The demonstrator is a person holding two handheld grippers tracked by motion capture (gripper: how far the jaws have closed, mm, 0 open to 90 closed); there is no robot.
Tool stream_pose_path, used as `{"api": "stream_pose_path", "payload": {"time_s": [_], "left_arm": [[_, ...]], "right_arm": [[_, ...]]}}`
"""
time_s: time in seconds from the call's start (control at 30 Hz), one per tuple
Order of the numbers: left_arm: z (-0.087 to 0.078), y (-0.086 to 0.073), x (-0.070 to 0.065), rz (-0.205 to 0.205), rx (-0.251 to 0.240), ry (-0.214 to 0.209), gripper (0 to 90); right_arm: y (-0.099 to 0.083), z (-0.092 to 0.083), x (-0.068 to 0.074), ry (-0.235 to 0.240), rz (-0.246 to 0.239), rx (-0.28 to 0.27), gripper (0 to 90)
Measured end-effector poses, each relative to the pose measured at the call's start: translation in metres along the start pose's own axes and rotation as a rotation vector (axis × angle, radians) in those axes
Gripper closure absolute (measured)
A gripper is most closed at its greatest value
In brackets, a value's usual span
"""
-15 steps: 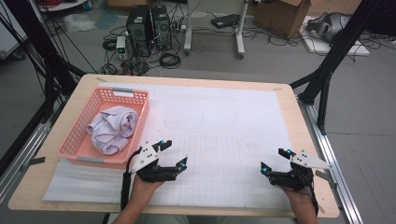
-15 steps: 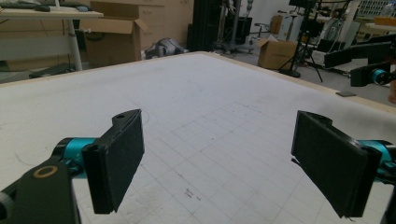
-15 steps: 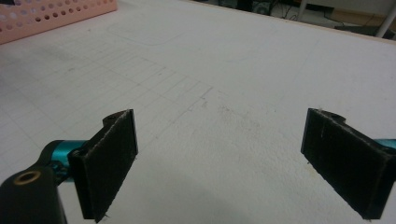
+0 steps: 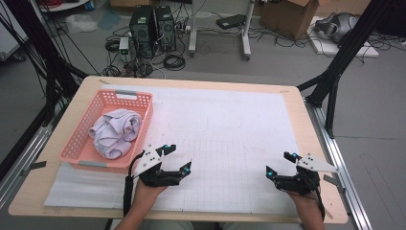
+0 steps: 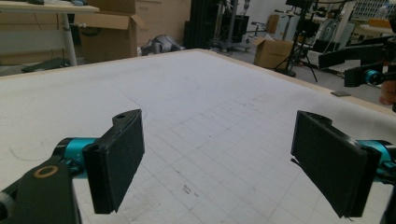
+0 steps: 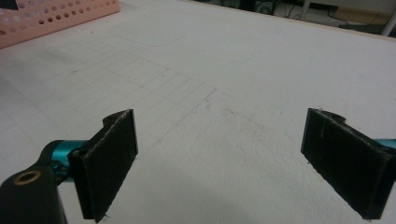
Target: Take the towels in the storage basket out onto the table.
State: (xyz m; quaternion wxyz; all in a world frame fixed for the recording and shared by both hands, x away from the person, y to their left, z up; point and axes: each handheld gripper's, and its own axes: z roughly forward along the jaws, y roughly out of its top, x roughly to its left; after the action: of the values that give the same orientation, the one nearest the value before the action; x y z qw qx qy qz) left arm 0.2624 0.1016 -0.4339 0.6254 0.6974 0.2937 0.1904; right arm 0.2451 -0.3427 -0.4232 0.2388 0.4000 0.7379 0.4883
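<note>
Both grippers rest on the bench, left gripper [image 4: 176, 157] and right gripper [image 4: 279, 163] gaping wide, empty. Beyond the left one, crumpled cloth [image 4: 116, 132] fills the pink basket [image 4: 76, 143]; a snagged pick could drag the basket.

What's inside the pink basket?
A crumpled pale cloth lies in the pink basket. Whatever might sit beneath the cloth is covered.

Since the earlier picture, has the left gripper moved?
No: the left gripper sits at the same spot beside the pink plastic basket's near right corner.
</note>
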Motion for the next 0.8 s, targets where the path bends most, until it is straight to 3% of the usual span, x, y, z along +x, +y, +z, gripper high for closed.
{"api": "stream_pose_path", "payload": {"time_s": [0.47, 0.8], "left_arm": [[-0.007, 0.011, -0.01, 0.006, -0.025, -0.058, 19.2], [-0.014, 0.036, -0.002, 0.006, -0.038, -0.062, 19.6]], "right_arm": [[0.001, -0.008, 0.0, -0.001, 0.038, -0.027, 9.7], [0.0, -0.007, 0.0, -0.008, 0.034, -0.015, 9.8]]}}
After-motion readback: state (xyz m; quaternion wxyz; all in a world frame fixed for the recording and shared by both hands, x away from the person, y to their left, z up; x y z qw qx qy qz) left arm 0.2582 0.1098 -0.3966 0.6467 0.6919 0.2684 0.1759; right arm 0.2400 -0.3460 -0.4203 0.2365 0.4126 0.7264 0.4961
